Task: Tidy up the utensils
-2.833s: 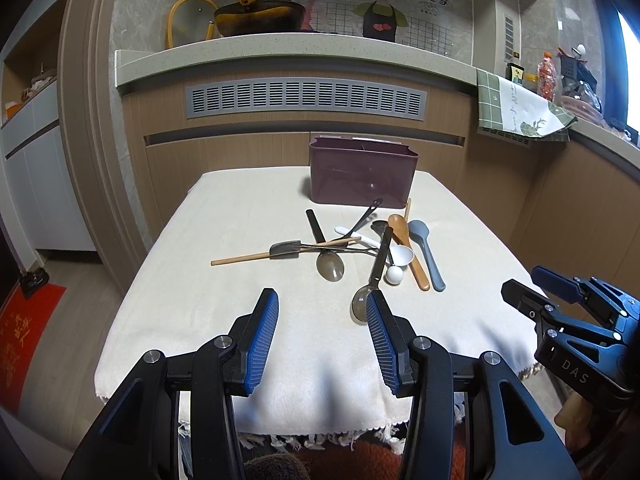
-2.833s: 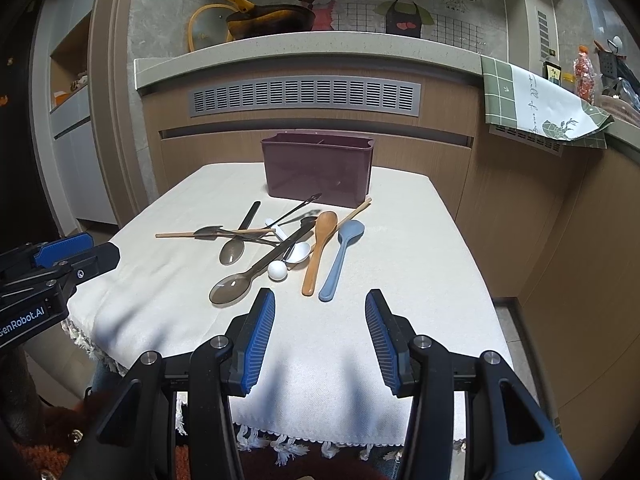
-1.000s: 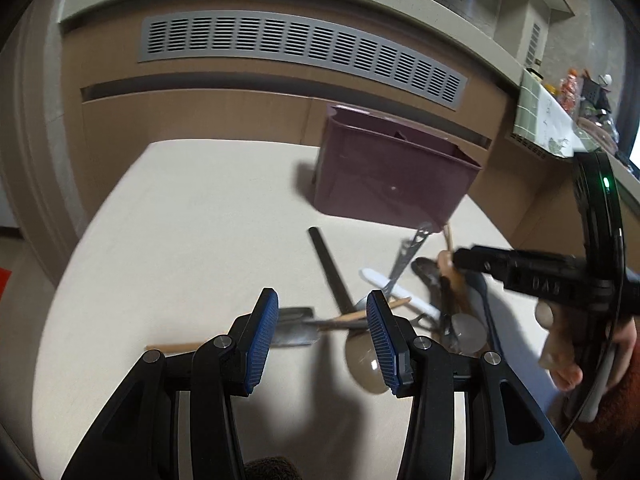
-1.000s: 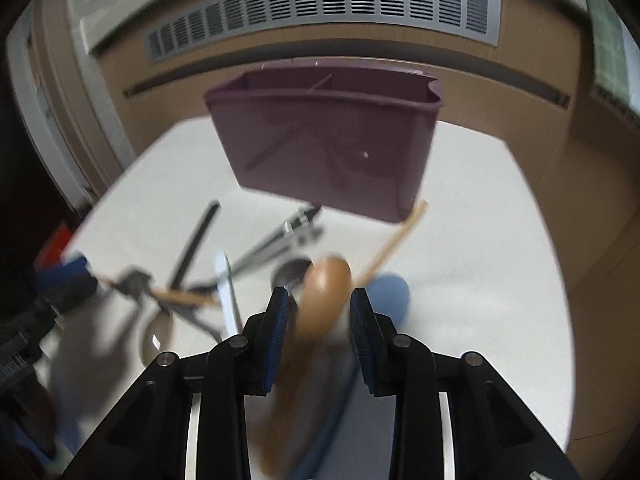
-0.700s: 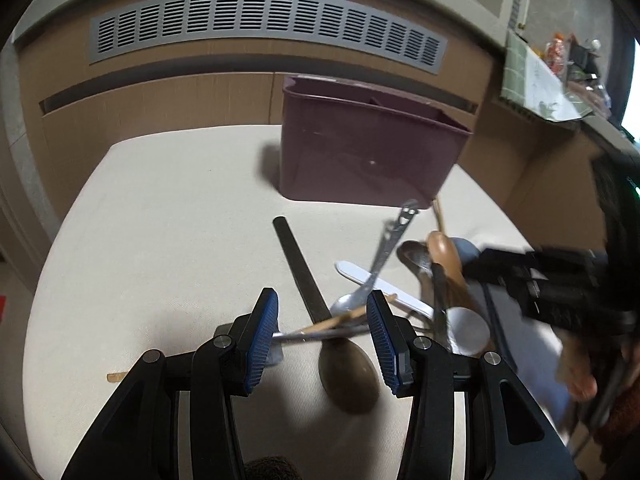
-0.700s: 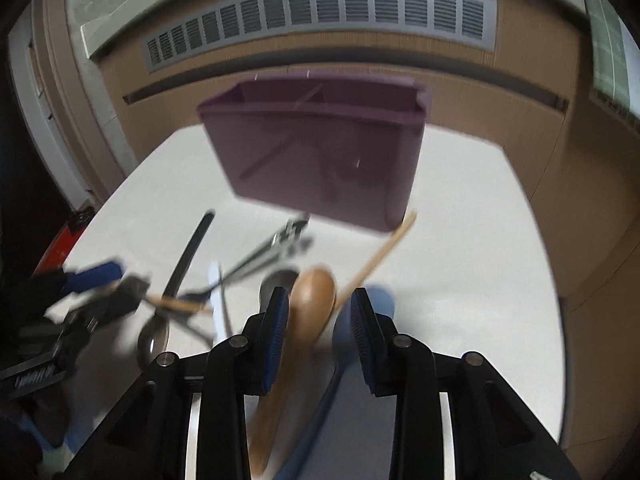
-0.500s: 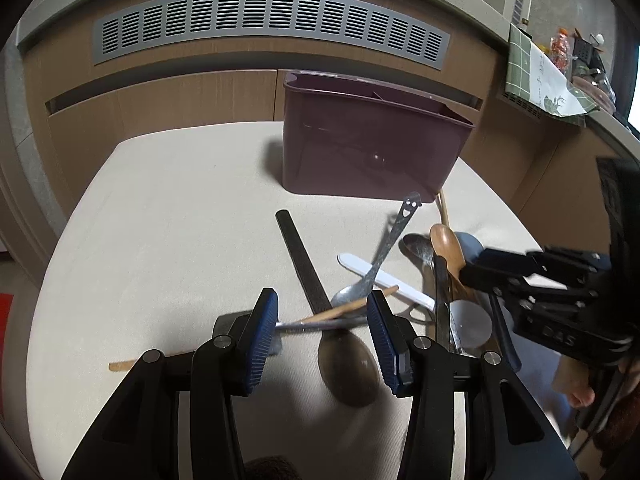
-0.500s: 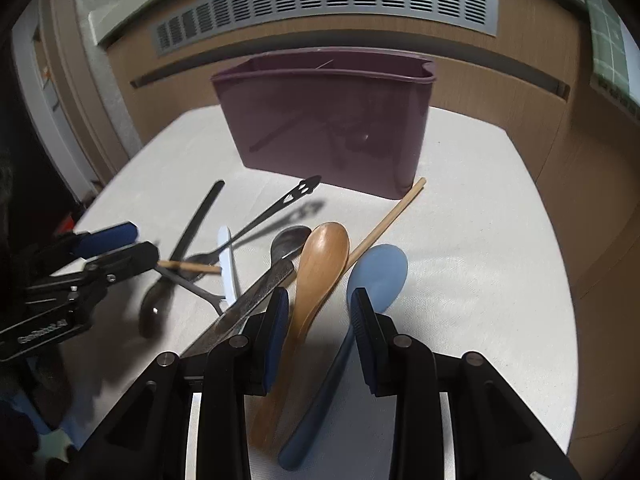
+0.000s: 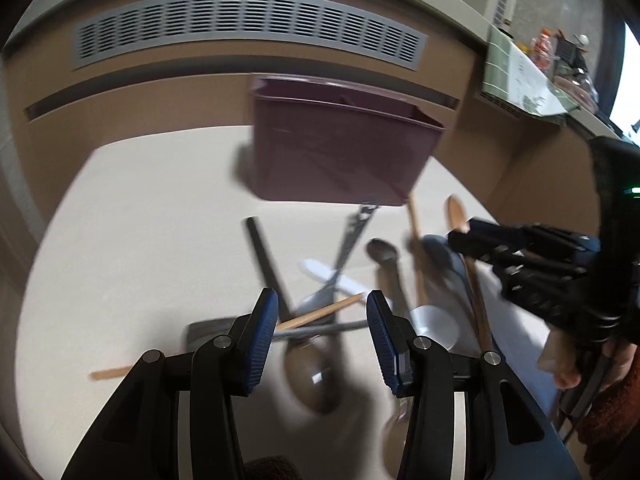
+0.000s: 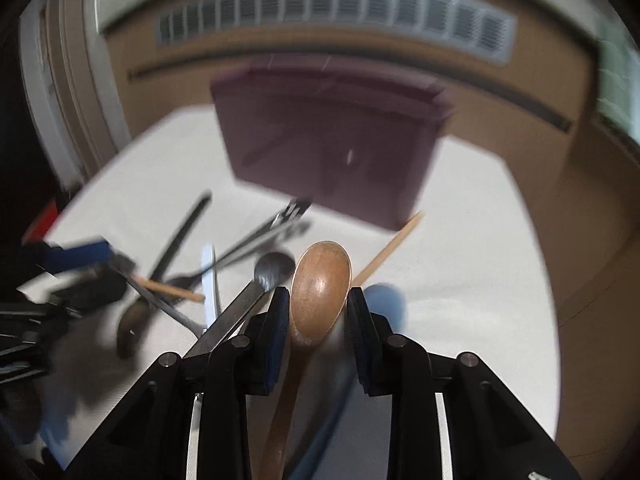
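A heap of utensils lies on the cream cloth [image 9: 140, 220] in front of the purple bin [image 9: 340, 152]. My left gripper [image 9: 322, 316] is open just above the heap, with a chopstick [image 9: 340, 304] and a grey handle crossing the gap between its fingers. My right gripper [image 10: 318, 308] straddles the neck of the wooden spoon [image 10: 320, 276]. Its jaws are closing, and a gap still shows beside the spoon. The spoon's bowl pokes out past the fingertips. A blue spoon [image 10: 384, 300] lies just to its right and a metal spoon [image 10: 272, 270] to its left.
In the left wrist view, a black handle [image 9: 264, 256], a slotted metal fork [image 9: 356, 224] and a white spoon [image 9: 434, 326] are tangled in the heap. A person's hand [image 9: 560, 364] holds the right gripper [image 9: 476, 248]. A cabinet with a vent grille stands behind the table.
My right gripper has come down over the wooden spoon and its jaws have narrowed around it. My left gripper has edged in closer over the heap.
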Demonstrator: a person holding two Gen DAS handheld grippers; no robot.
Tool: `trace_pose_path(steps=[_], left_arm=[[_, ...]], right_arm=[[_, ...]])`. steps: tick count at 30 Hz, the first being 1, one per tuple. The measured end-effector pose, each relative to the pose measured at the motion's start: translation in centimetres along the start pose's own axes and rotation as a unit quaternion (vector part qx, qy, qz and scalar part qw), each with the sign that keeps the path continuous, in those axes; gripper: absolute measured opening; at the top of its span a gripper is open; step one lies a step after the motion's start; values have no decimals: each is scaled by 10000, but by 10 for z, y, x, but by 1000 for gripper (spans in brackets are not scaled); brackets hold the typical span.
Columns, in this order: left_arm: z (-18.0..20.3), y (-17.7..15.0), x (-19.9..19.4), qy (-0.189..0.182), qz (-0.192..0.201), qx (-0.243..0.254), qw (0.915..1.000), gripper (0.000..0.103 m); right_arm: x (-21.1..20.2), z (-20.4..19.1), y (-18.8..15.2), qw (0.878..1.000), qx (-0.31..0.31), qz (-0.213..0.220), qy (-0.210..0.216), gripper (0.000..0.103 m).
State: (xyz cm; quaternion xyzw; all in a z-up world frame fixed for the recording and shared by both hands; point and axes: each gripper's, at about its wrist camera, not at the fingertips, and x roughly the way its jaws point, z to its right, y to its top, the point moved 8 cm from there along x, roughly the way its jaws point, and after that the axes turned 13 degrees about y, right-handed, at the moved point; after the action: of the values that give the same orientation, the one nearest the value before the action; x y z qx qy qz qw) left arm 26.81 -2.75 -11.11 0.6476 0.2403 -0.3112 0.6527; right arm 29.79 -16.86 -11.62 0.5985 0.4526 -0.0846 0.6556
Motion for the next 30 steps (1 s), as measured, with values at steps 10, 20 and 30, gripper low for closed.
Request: trace_pose_path(steps=[10, 20, 30], left_arm=[[55, 49, 69, -89, -247, 614, 9978, 47], [53, 50, 99, 27, -615, 517, 9968, 47], [49, 65, 100, 119, -599, 308, 9977, 15]], right_arm=[[-29, 38, -24, 9979, 626, 142, -14, 26], [-30, 35, -32, 9981, 576, 196, 85, 26], [-30, 30, -31, 9984, 505, 206, 121, 26]])
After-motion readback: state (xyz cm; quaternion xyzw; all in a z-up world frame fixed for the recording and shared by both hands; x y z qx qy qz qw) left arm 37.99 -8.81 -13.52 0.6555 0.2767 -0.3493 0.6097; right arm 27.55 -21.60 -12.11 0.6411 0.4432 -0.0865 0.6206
